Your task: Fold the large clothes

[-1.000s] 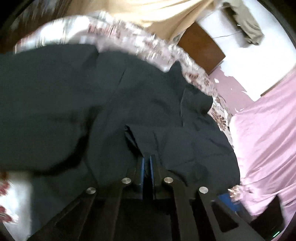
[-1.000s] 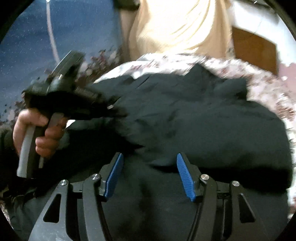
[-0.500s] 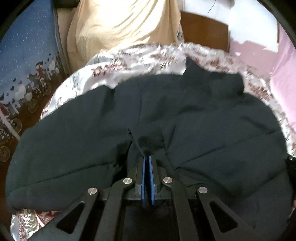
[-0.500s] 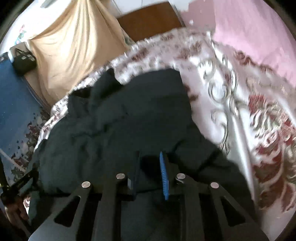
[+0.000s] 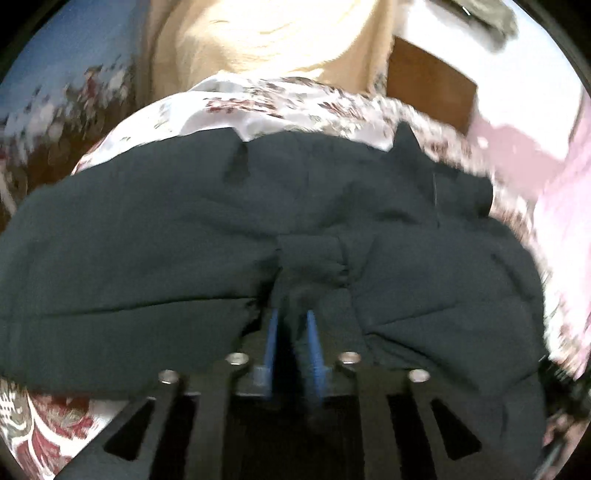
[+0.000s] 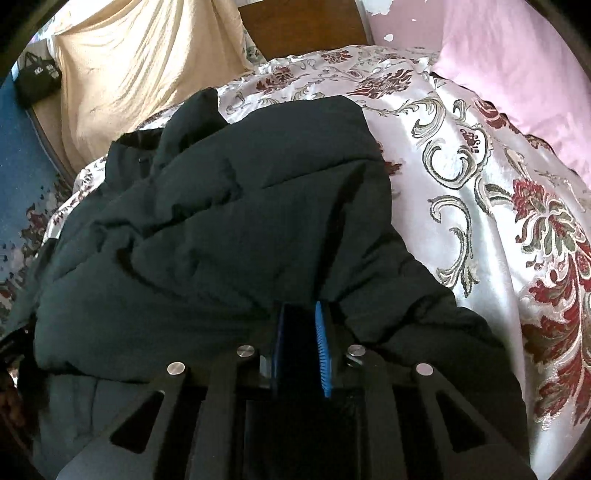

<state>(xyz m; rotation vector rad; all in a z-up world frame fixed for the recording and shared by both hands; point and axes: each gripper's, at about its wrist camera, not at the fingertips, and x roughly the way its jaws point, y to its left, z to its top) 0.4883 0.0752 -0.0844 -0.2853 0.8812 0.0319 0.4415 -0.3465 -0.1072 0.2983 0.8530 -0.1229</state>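
Observation:
A large dark padded jacket (image 5: 184, 236) lies bunched on a floral satin bedspread (image 6: 480, 206); it also fills the right wrist view (image 6: 229, 229). My left gripper (image 5: 291, 317) is pinched on a fold of the jacket's near edge, with a narrow gap between the blue pads filled by fabric. My right gripper (image 6: 301, 310) is closed on another fold of the jacket near its right side, fabric bulging between the pads. The jacket's collar (image 6: 195, 114) points toward the far edge of the bed.
A beige cloth (image 6: 140, 62) hangs behind the bed, next to a brown wooden headboard (image 6: 303, 26). A pink sheet (image 6: 517, 70) lies at the right. A blue patterned fabric (image 5: 55, 110) is at the left. A black bag (image 6: 37, 79) sits far left.
My right gripper, open a second ago, has closed on a jacket fold. My left gripper kept its hold and its pads stand slightly wider apart. Both views shifted over the jacket.

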